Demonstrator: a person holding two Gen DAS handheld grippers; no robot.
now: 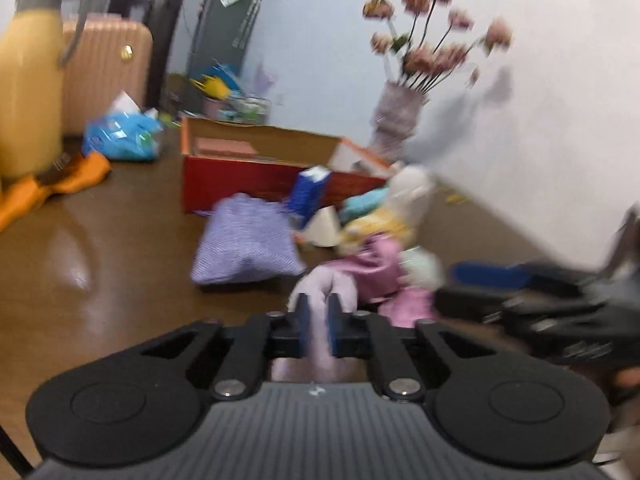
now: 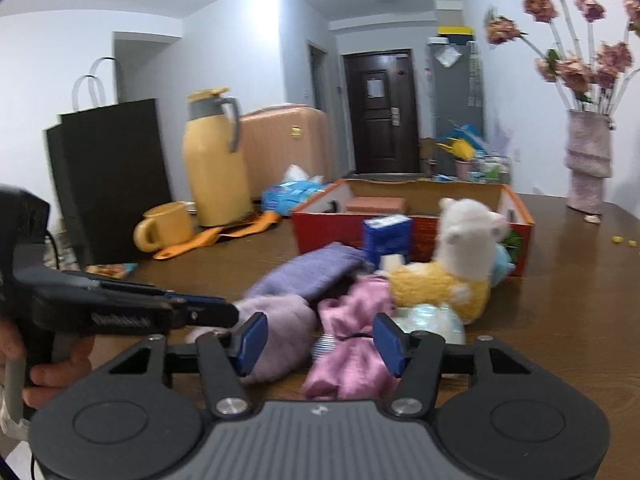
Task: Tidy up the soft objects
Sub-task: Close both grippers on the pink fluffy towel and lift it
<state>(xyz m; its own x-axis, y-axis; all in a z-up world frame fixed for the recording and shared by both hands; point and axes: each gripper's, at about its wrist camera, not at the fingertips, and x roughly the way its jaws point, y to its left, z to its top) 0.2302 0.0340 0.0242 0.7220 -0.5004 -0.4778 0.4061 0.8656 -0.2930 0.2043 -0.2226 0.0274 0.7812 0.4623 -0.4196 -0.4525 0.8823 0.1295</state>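
My left gripper (image 1: 318, 320) is shut on a pale lilac fluffy cloth (image 1: 326, 286) lying on the brown table (image 1: 120, 264). In the right wrist view, that gripper (image 2: 226, 314) comes in from the left, pinching the same fluffy cloth (image 2: 286, 320). My right gripper (image 2: 320, 340) stands open just beside it, and a crumpled pink cloth (image 2: 352, 348) lies between its blue pads (image 2: 390, 344). Behind the cloths are a purple knitted pouch (image 2: 308, 272) and a white and yellow plush alpaca (image 2: 460, 256). The left wrist view is blurred.
An open red box (image 2: 516, 236) stands behind the pile with a blue carton (image 2: 386, 236) in front of it. A yellow flask (image 2: 212, 160), mug (image 2: 164, 226) and black paper bag (image 2: 108, 176) are at the left. A flower vase (image 2: 588, 168) stands far right.
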